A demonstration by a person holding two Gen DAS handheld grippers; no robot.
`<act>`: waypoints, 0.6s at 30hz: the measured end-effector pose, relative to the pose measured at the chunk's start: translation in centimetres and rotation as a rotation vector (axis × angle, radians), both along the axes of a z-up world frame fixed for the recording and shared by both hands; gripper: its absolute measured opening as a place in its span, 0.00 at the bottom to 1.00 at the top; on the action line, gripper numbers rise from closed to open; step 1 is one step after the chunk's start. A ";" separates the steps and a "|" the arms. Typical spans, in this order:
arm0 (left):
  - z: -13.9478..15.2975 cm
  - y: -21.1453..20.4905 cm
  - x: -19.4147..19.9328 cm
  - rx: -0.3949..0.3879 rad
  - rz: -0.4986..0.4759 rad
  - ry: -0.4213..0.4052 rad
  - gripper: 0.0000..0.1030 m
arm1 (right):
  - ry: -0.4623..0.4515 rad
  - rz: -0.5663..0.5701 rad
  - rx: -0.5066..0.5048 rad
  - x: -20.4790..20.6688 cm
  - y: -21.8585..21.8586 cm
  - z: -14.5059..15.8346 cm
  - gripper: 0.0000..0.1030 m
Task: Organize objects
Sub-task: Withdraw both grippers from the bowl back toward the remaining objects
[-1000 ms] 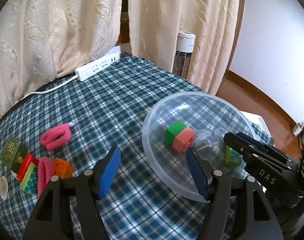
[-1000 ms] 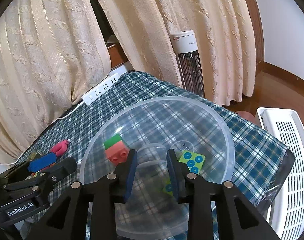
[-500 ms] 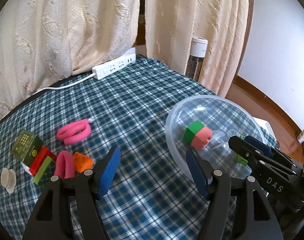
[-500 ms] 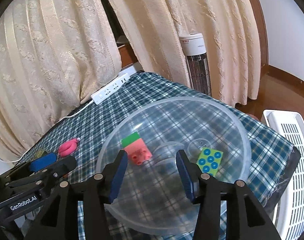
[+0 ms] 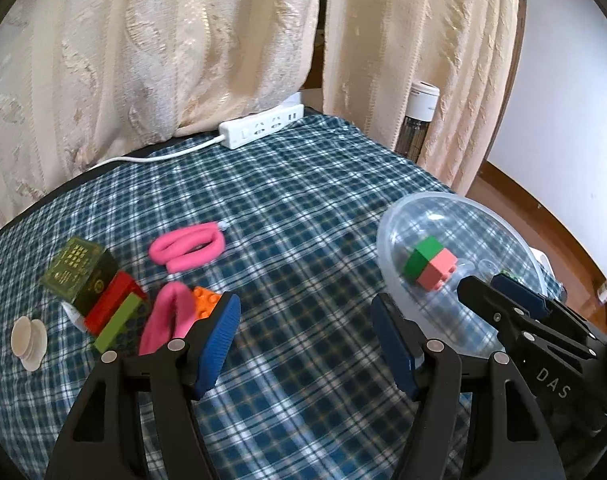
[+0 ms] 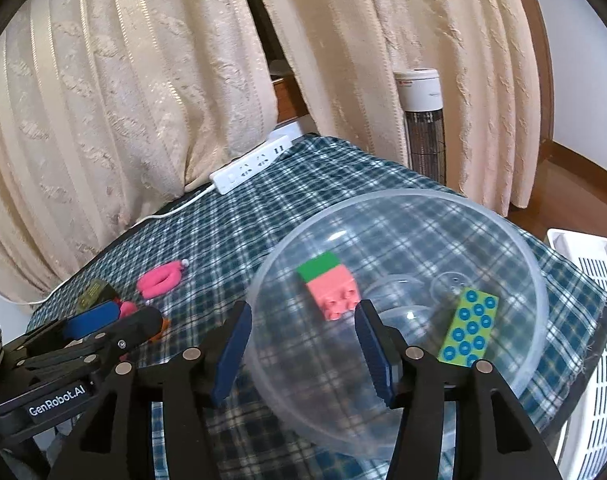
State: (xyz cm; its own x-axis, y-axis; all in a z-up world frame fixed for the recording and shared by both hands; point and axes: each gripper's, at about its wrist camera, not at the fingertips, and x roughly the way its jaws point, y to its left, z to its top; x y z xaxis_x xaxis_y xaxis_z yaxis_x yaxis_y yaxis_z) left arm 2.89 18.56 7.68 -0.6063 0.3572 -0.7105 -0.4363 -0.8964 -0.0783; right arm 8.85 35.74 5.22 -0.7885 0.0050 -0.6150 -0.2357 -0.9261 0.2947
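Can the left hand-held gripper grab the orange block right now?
Probably yes. The left hand-held gripper is open with nothing between its jaws, and the orange block lies just ahead, though a pink band leans against it.

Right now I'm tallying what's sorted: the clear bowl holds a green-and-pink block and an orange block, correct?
Not quite. The clear bowl holds the green-and-pink block and a lime block with blue dots, as the right wrist view shows. The orange block lies outside on the cloth.

home room | curtains [image 6: 123,92] | plaid tablecloth [image 5: 303,208] | tower heater [image 6: 423,120]
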 end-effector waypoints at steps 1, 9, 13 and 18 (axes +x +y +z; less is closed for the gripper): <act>0.0 -0.4 -0.1 0.002 0.006 -0.001 0.67 | -0.001 0.005 0.002 -0.1 -0.3 0.0 0.56; -0.3 -3.3 -0.6 0.006 0.057 -0.009 0.67 | -0.009 0.045 0.008 -0.9 -2.8 0.0 0.59; -0.6 -4.6 -0.9 0.008 0.079 -0.017 0.67 | -0.017 0.066 0.010 -1.4 -4.0 0.0 0.60; -0.8 -6.1 -1.2 0.011 0.101 -0.025 0.67 | -0.025 0.085 0.014 -1.9 -5.2 -0.1 0.60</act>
State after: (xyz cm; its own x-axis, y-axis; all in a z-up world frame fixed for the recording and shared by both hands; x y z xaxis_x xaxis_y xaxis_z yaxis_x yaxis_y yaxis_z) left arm 1.71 12.45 6.83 -0.6219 0.3030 -0.7221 -0.3414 -0.9348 -0.0983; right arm 6.96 30.52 5.15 -0.7711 -0.0526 -0.6345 -0.1627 -0.9472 0.2763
